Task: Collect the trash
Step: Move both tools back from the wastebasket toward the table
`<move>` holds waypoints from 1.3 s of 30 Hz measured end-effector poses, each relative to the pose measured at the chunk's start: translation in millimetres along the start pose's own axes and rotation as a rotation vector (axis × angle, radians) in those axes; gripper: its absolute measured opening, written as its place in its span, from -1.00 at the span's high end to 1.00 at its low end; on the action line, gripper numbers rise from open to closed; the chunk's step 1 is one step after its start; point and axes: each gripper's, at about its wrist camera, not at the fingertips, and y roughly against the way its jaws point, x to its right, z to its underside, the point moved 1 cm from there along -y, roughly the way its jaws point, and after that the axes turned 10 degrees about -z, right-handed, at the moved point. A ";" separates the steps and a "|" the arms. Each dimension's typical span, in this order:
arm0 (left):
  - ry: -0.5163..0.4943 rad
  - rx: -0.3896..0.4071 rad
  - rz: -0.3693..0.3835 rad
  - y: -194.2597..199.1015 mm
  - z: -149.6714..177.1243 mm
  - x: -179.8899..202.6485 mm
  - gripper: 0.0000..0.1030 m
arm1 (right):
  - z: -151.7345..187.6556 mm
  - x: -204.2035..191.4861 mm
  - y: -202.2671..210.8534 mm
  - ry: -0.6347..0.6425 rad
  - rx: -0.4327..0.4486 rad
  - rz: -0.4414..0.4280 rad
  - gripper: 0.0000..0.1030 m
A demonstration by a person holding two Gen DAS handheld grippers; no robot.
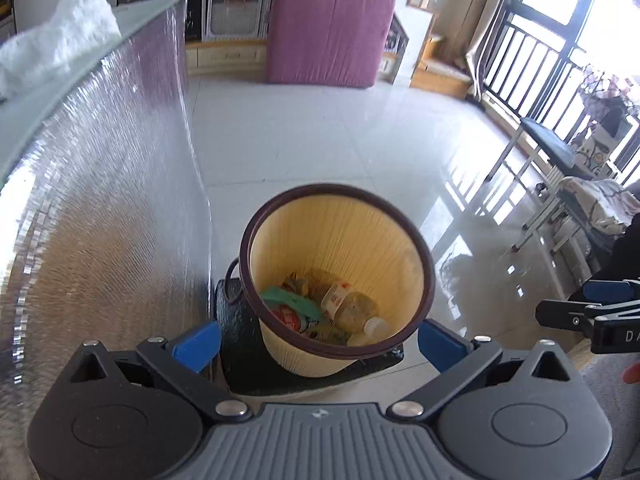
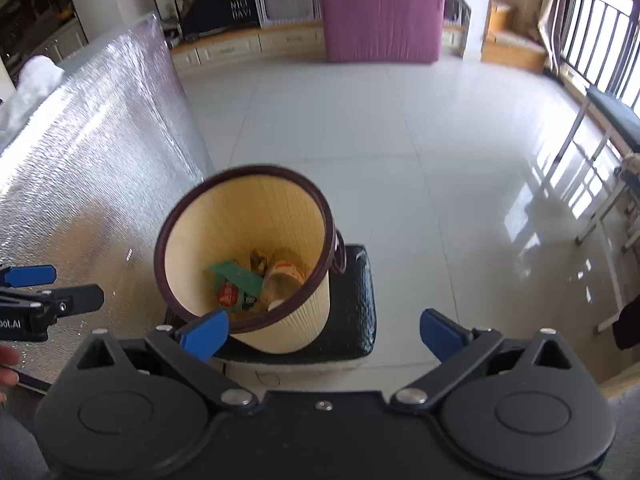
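While both tongs, left and right, were held spread and empty, a trash-filled yellow bin was framed below.

Ribbed yellow bin, glossy tiled floor

A pink mattress leans upright against the far cabinets, its foot on the glossy white tile floor. Left side, a silver foil insulation sheet hangs down from a surface with crumpled white wrap on top. Right side, a railed window throws bright reflections across the tiles beside a blue-topped bench.
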 end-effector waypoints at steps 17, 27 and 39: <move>-0.027 0.248 0.042 98.8 -4.9 -15.9 -1.00 | 5.6 -35.8 94.1 0.043 0.308 -0.061 -1.00; 0.052 0.427 -0.052 151.1 -25.5 -89.1 -1.00 | -18.1 -93.7 106.7 0.075 0.463 -0.104 -1.00; 0.266 0.499 -0.295 155.7 -29.4 -221.4 -1.00 | -49.7 -182.4 71.6 0.117 0.520 -0.194 -1.00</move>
